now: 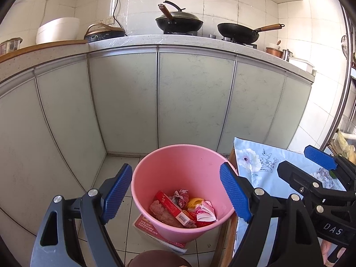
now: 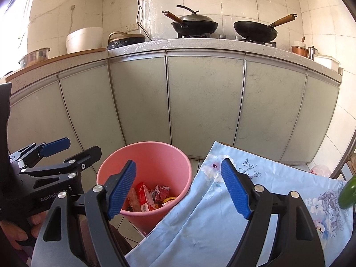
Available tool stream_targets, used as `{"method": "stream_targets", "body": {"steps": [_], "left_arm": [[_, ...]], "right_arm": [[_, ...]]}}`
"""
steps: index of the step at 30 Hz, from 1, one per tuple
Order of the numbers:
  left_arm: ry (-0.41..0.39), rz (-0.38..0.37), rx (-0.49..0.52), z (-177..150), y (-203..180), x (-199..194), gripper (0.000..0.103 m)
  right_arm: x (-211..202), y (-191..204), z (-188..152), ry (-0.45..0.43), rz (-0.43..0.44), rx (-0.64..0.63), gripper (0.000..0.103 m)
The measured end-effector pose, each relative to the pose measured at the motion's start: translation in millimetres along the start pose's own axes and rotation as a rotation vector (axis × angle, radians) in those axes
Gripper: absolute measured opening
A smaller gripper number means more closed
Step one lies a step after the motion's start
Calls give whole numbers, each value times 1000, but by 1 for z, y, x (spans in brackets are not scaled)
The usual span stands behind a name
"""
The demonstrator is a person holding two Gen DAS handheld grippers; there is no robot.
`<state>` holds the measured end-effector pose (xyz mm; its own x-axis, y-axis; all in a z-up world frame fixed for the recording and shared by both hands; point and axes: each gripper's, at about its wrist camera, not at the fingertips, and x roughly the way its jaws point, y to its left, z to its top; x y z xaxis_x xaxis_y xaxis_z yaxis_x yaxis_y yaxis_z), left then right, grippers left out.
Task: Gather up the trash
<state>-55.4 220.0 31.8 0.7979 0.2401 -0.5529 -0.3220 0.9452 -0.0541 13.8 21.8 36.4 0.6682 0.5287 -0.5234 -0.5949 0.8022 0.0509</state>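
Observation:
A pink bin (image 1: pixel 178 169) stands on the tiled floor before the cabinets; it also shows in the right wrist view (image 2: pixel 155 155). Inside lie a red carton (image 1: pixel 175 209), crumpled wrappers (image 1: pixel 181 197), an orange piece (image 1: pixel 194 202) and a red-and-white wrapper (image 1: pixel 205 213). My left gripper (image 1: pixel 178 193) is open and empty, held above the bin's mouth. My right gripper (image 2: pixel 179 189) is open and empty, over the bin's right rim and the edge of the cloth. Each gripper shows in the other's view, the right (image 1: pixel 307 162) and the left (image 2: pixel 73 146).
A table with a blue flowered cloth (image 2: pixel 267 189) stands right of the bin. A green object (image 2: pixel 348 192) lies at its right edge. A cardboard box (image 1: pixel 144 224) sits under the bin. Pale cabinet doors (image 1: pixel 195 100) stand behind, with woks (image 1: pixel 179 21) on the counter.

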Motion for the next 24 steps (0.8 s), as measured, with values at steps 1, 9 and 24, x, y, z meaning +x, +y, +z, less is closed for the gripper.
{"method": "stream_targets", "body": {"steps": [1,9,24], "left_arm": [[1,0,0,0,0,0,79],[4,6,5,-2,-2,1,79],[14,6,6,-4,-5,4,77]], "right_arm": [[0,0,0,1,1,1,79],[2,1,-3,8,0,7,79],[7,1,-5,17,5,13,79]]}}
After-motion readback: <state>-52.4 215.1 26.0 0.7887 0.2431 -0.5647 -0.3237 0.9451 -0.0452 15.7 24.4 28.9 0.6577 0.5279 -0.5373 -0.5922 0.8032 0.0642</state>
